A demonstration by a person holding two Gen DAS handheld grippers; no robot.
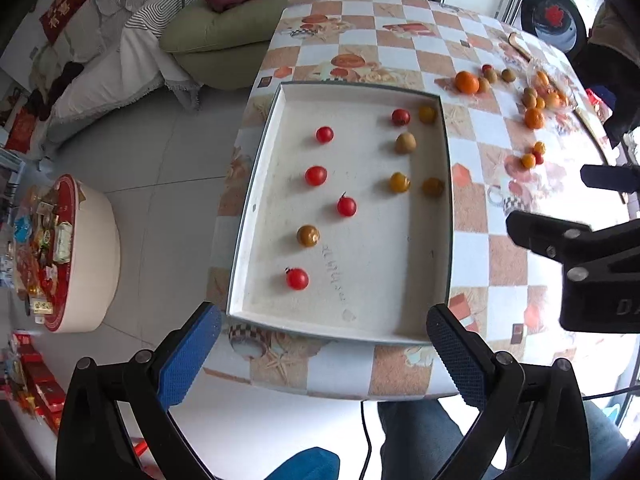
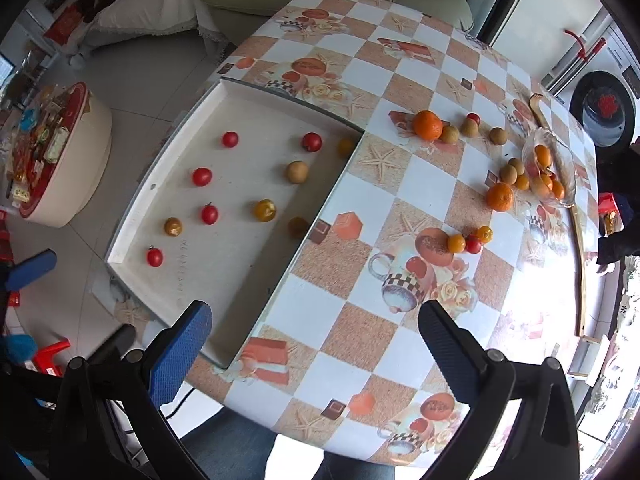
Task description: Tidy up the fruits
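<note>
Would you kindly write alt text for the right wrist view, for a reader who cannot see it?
The open, empty right gripper hangs above a checkered table. To its left a white tray holds small red and yellow fruits in rows, and more fruit, including two oranges, lies loose beside a clear bowl at the far right.

The table (image 2: 404,184), under a checkered cloth printed with cups and starfish, carries a shallow white tray (image 2: 132,216), loose oranges (image 2: 427,124) and small fruits, a clear bag of fruit (image 2: 550,168), and a long wooden stick (image 2: 578,248).
</note>
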